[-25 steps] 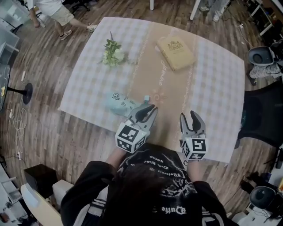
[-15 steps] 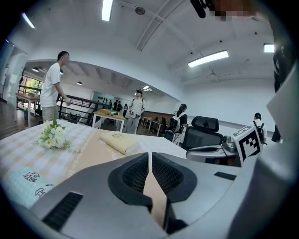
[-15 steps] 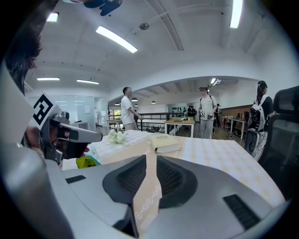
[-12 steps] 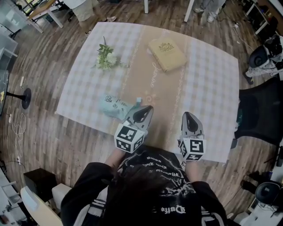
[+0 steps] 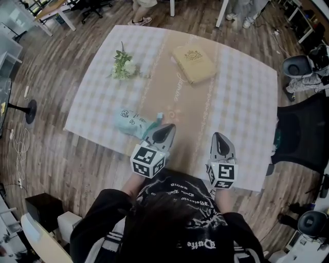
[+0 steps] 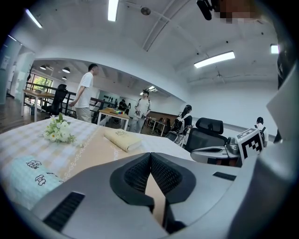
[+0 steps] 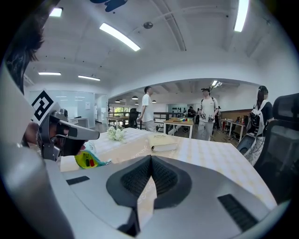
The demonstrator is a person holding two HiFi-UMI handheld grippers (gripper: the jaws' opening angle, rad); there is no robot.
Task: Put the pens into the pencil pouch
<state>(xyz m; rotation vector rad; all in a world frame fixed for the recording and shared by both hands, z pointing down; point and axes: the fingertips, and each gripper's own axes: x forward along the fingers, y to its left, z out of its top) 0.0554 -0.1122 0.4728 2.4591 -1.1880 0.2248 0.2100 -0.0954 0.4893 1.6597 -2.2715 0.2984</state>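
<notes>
A mint pencil pouch (image 5: 133,123) lies near the table's front edge, left of my left gripper (image 5: 166,127). In the right gripper view the pouch (image 7: 88,160) shows a yellow-green mouth with red shapes inside; I cannot make out separate pens. Both grippers hover over the tan runner, apart from the pouch. The left gripper (image 6: 150,155) has just been closing and is shut with nothing between its jaws. The right gripper (image 5: 220,136) has also just closed, and its jaws (image 7: 150,158) meet on nothing.
A tan book (image 5: 194,62) lies at the table's far middle and a white flower sprig (image 5: 122,67) at the far left. A black office chair (image 5: 303,128) stands off the right edge. People stand beyond the far edge (image 5: 144,6).
The right gripper's jaws stood wide apart a second ago and are now shut. The left gripper's jaws have closed too. Both grippers stay near the table's front edge.
</notes>
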